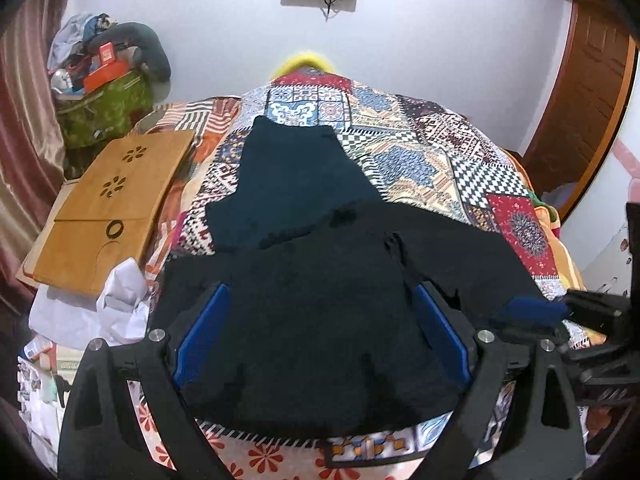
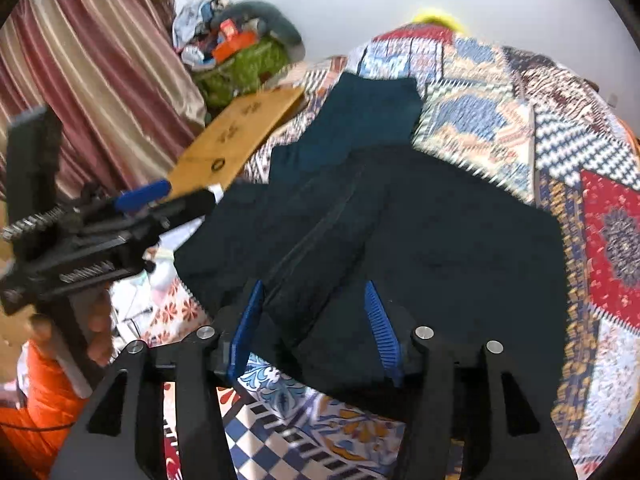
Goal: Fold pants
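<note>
Dark navy pants (image 1: 320, 280) lie on a patchwork quilt (image 1: 440, 140), the legs reaching toward the far wall. They also show in the right wrist view (image 2: 420, 232). My left gripper (image 1: 320, 320) is open, its blue pads wide apart over the near part of the pants. My right gripper (image 2: 316, 320) is open over a raised fold of the pants near the waist. The right gripper shows at the right edge of the left wrist view (image 1: 536, 312); the left gripper shows at the left of the right wrist view (image 2: 160, 200).
A wooden lap tray (image 1: 108, 204) lies on the bed to the left, with white paper (image 1: 120, 304) beside it. A green bag with clutter (image 1: 104, 108) stands by the curtain (image 2: 80, 92). A wooden door (image 1: 588, 112) is at the right.
</note>
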{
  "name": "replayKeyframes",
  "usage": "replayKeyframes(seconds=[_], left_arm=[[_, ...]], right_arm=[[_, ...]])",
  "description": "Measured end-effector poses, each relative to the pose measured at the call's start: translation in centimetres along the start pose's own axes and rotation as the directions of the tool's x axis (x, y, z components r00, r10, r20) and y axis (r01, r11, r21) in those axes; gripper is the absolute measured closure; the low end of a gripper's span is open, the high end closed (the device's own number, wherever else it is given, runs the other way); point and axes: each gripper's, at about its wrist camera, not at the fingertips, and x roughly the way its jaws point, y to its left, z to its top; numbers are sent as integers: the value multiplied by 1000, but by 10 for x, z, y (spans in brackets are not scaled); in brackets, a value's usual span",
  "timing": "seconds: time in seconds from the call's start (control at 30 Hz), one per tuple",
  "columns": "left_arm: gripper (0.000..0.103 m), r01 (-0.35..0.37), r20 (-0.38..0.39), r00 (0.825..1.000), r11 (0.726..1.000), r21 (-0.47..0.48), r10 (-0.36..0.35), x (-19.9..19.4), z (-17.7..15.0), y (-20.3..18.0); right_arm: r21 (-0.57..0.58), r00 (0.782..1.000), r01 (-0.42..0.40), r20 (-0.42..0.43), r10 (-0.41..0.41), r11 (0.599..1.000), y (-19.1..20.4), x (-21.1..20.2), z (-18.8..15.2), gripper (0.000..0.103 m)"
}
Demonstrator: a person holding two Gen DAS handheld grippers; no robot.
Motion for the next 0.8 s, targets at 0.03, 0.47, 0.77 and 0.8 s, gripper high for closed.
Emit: replayKeyframes(seconds=[0.03,0.47,0.77,0.8], left_arm=[[10,8,1,1000,1000,3,-8,1,3,-3],[10,118,-162,983,972,203,-86,71,32,-97],[2,68,-255,967,956,287,7,119,0,-107],[2,68,-251,968,957,283,5,117,-1,-105]], right_arm=[[3,1000,2,16,-3,1000,-5,-6,3,54],[20,970,236,58,-237,972,-88,-29,19,52],[60,973,222,-75,-217,973,-116,4,-24,43],[60,973,224,-71,-220,973,-116,2,-26,42]])
